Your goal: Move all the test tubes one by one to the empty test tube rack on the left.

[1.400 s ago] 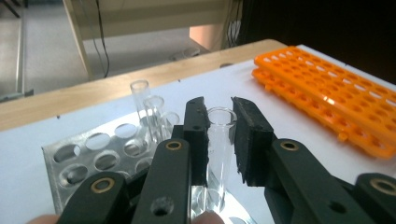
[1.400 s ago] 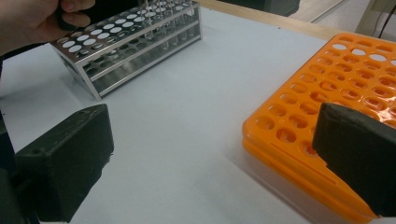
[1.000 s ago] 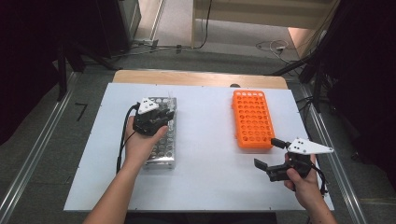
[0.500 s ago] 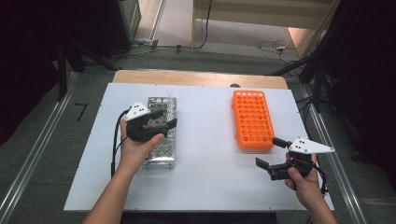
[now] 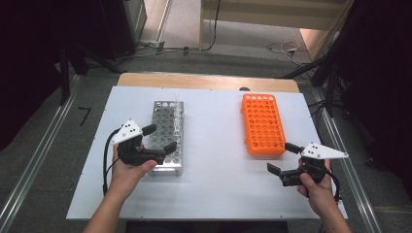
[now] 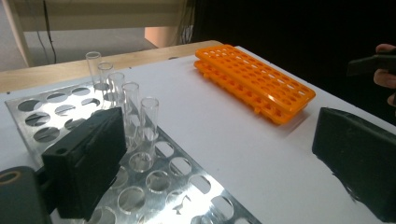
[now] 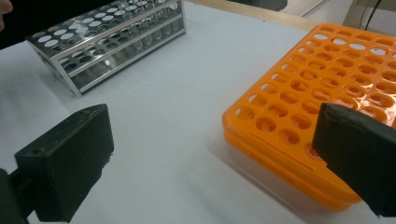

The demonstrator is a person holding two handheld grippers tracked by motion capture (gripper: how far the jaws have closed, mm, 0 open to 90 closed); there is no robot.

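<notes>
No writing can be read on anything. The metal rack (image 5: 167, 135) on the white counter (image 5: 214, 184) holds a row of clear glass tubes (image 6: 132, 112) along its far right edge; the orange rack (image 5: 263, 123) stands empty, well apart. The left gripper (image 5: 159, 137) hovers over the metal rack's near end, its fingers having just been opening, now spread with nothing between. The right gripper (image 5: 282, 158), fingers spread on nothing, sits near the orange rack's near corner. Grey floor surrounds the counter.
</notes>
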